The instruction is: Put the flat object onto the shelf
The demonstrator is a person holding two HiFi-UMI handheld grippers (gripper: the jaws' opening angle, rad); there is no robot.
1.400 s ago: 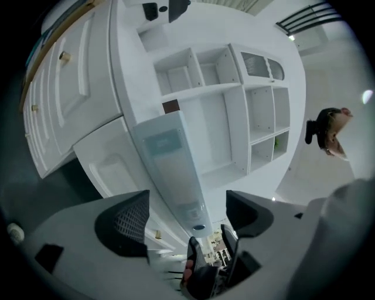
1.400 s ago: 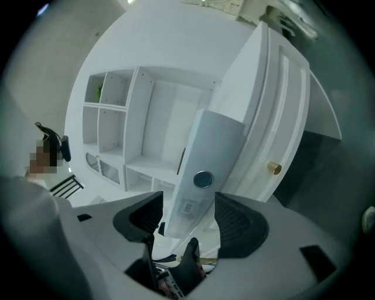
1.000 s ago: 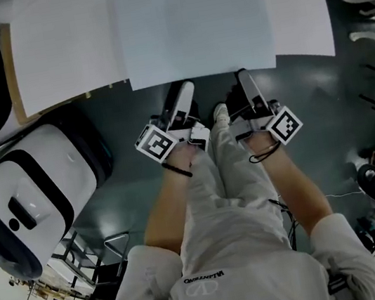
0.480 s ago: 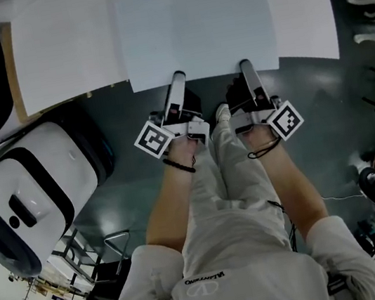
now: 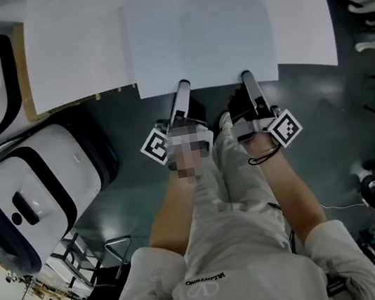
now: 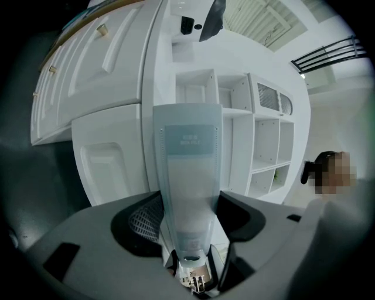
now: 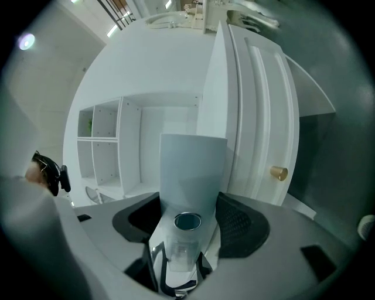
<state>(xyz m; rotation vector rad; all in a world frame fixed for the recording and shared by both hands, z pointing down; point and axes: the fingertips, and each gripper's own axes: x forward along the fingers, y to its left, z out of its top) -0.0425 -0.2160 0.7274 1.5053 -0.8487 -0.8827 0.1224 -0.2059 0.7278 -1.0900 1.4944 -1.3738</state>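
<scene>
Nearest the person, the left gripper [image 5: 181,86] and the right gripper [image 5: 247,75] sit side by side. Each is clamped on the near edge of the pale grey-blue flat rectangular panel [image 5: 200,36], their jaws having just been closing with that panel between the pads. The panel stretches away toward 12 o'clock, flat over the broad white cabinet top [image 5: 71,51], its near edge overhanging toward the person. Farther off, the gripper views show white open cubby shelves [image 6: 266,146] and, at 3 o'clock in the right one, a white panelled door [image 7: 258,105] with a round brass knob [image 7: 279,173].
</scene>
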